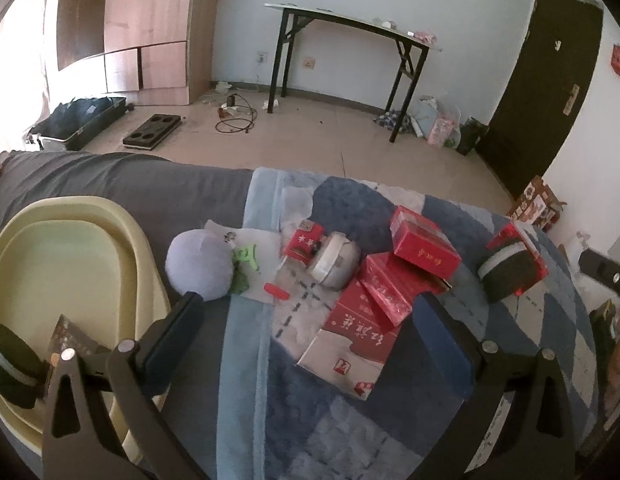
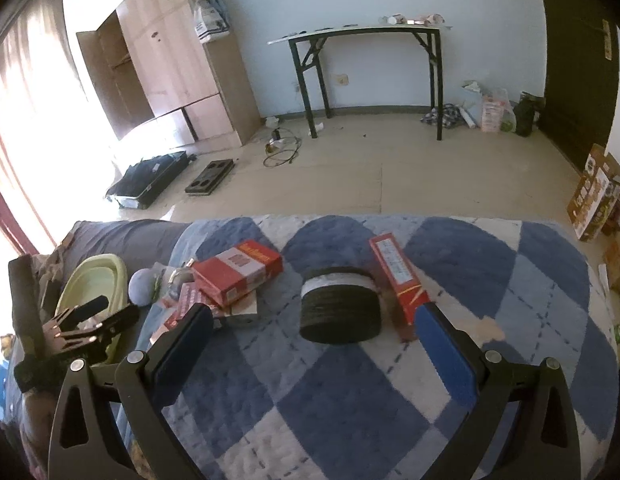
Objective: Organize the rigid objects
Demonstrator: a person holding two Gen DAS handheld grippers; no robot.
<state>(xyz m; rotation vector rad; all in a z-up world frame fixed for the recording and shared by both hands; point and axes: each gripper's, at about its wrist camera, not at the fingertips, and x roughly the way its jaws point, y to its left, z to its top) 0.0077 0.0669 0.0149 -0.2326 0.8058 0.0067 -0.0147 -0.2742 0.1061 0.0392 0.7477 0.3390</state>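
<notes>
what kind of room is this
Most likely a sparsely furnished bedroom in a home. The work surface looks like a bed covered by a blue and white checked quilt, a wooden wardrobe stands against the wall, and an open suitcase lies on the tiled floor.

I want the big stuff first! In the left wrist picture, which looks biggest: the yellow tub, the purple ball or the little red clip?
1. yellow tub, though it's nearest the camera
2. purple ball
3. little red clip

Your left claw (image 1: 310, 324) has black angular linkage arms with round silver screws and blue pads. Your right claw (image 2: 316, 334) matches: black frame, silver pivots, blue padded fingers (image 2: 444, 354).
</notes>
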